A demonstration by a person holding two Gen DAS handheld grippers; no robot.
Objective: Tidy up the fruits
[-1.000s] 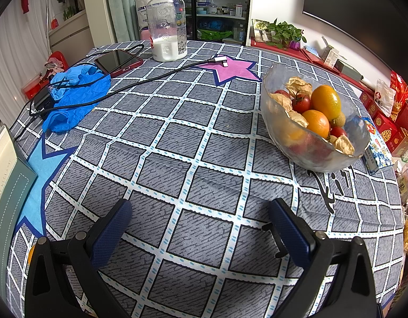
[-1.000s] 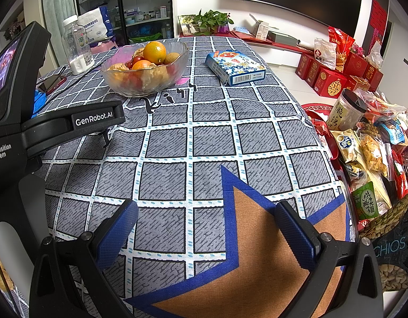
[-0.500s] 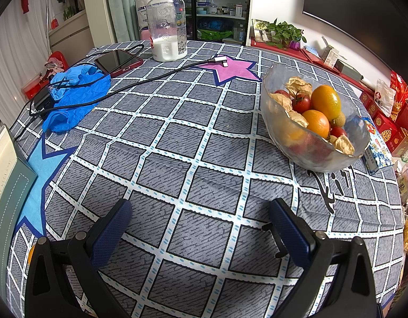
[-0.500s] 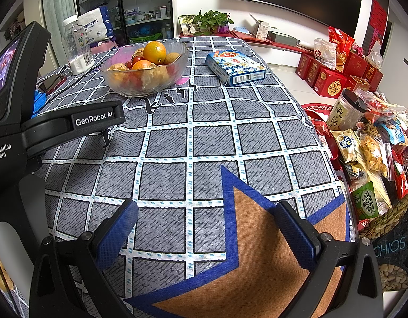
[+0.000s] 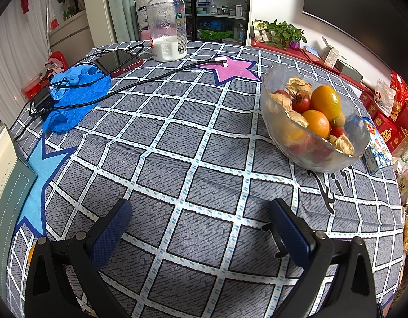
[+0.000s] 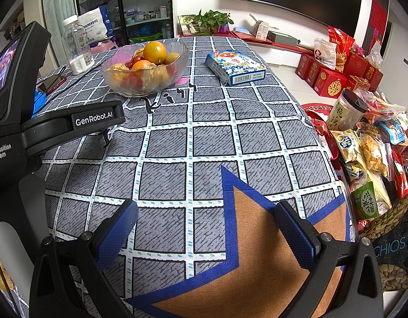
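Observation:
A glass bowl (image 5: 352, 129) (image 6: 177, 61) on the checked tablecloth holds oranges (image 5: 325, 102) (image 6: 154, 52), small tomatoes (image 5: 301, 103) and papery husked fruits (image 5: 298, 86). In the left wrist view it sits at the right, well ahead of my left gripper (image 5: 200, 214), which hangs open and empty over bare cloth. My right gripper (image 6: 206, 214) is also open and empty, low over the near edge of the table, with the bowl far ahead to the left. The left gripper's black body (image 6: 58, 127) fills the left side of the right wrist view.
A milk bottle (image 5: 167, 21), a phone (image 5: 118, 61), a cable (image 5: 151, 78) and a blue glove (image 5: 74, 95) lie at the far left of the table. A blue box (image 6: 234, 66) lies right of the bowl. Snack bags (image 6: 371, 153) crowd the floor beyond the right edge.

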